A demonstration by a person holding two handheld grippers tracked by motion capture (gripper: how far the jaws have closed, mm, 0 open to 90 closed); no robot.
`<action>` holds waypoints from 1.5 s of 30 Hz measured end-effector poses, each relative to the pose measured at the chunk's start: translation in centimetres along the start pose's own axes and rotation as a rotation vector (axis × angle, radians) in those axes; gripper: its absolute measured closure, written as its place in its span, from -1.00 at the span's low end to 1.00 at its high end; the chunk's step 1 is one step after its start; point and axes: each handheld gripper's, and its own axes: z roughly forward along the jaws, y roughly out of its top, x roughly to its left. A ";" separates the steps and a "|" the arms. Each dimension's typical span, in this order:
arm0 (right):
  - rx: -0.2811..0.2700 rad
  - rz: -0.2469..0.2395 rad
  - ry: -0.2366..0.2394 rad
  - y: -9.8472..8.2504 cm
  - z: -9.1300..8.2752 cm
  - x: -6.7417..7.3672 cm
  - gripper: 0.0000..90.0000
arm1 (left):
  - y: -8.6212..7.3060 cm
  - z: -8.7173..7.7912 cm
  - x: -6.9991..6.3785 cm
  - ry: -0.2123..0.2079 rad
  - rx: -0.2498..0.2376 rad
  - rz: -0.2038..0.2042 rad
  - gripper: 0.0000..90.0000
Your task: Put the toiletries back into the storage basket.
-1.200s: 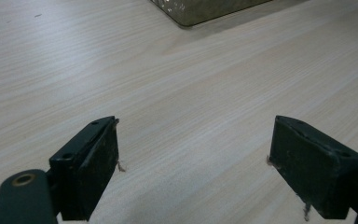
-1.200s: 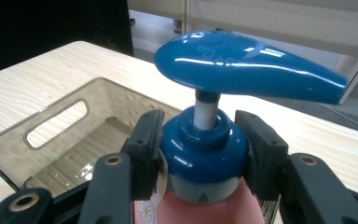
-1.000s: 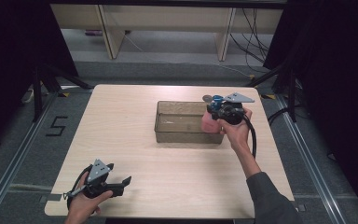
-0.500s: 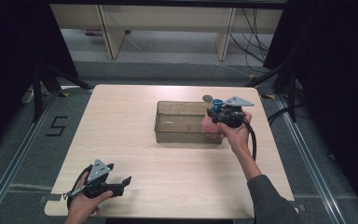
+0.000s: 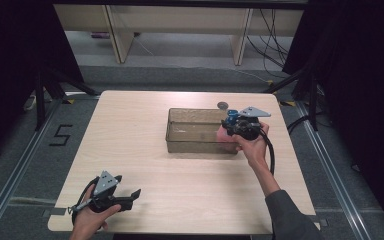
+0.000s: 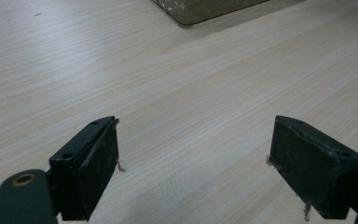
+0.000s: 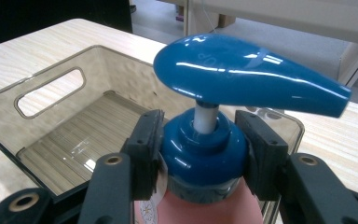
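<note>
Over the clear, smoky plastic bin (image 7: 51,130), the right gripper (image 7: 200,149) pinches a pink pump bottle (image 7: 205,205) by its glossy blue collar, seemingly just inside the rim; the left gripper (image 6: 193,163) rests spread on the woodgrain table (image 6: 177,93).

One clear bin (image 5: 192,131), one pump bottle (image 7: 214,154), one small disc (image 5: 222,105), two tools
</note>
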 end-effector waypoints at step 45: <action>-0.084 0.170 -0.022 -1.5 -4.6 0.8 -0.59 | 0.1 0.0 -0.1 0.001 -0.005 0.001 -0.66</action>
